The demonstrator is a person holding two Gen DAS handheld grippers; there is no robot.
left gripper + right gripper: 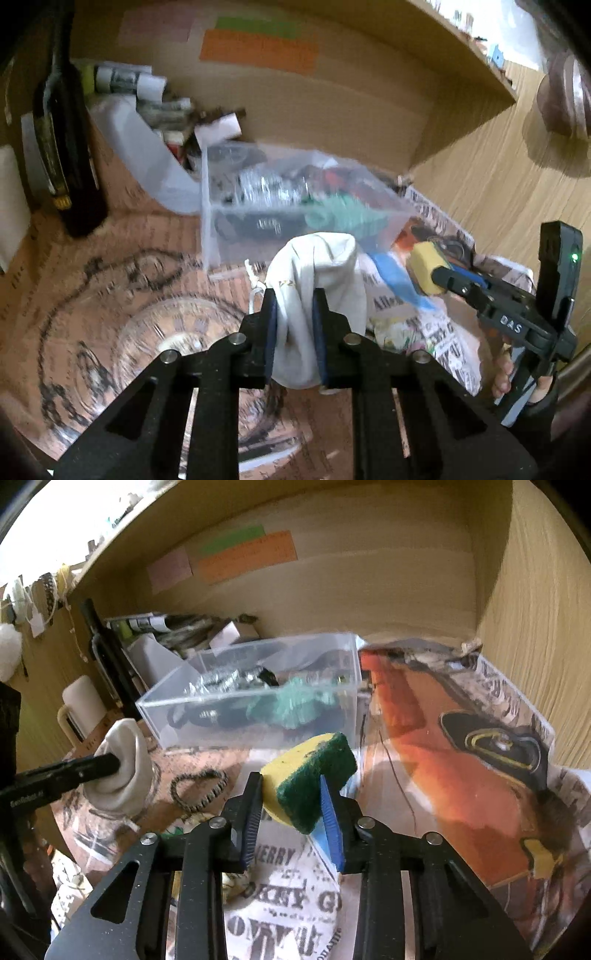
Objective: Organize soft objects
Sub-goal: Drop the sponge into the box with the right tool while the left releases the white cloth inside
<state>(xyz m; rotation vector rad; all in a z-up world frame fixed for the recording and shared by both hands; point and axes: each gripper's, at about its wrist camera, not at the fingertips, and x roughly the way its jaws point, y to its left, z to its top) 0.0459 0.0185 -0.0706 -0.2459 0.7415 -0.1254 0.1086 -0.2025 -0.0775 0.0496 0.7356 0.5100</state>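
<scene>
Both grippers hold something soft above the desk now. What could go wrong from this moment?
1. The right gripper pinches the sponge near one end, so it may twist out.
2. The left gripper squeezes only a fold of the white cloth pouch; it may slip.
3. The clear box already looks crowded.

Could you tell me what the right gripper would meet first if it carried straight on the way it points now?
Most likely the near wall of the clear plastic box, straight beyond the sponge held by the right gripper; depth is uncertain.
</scene>
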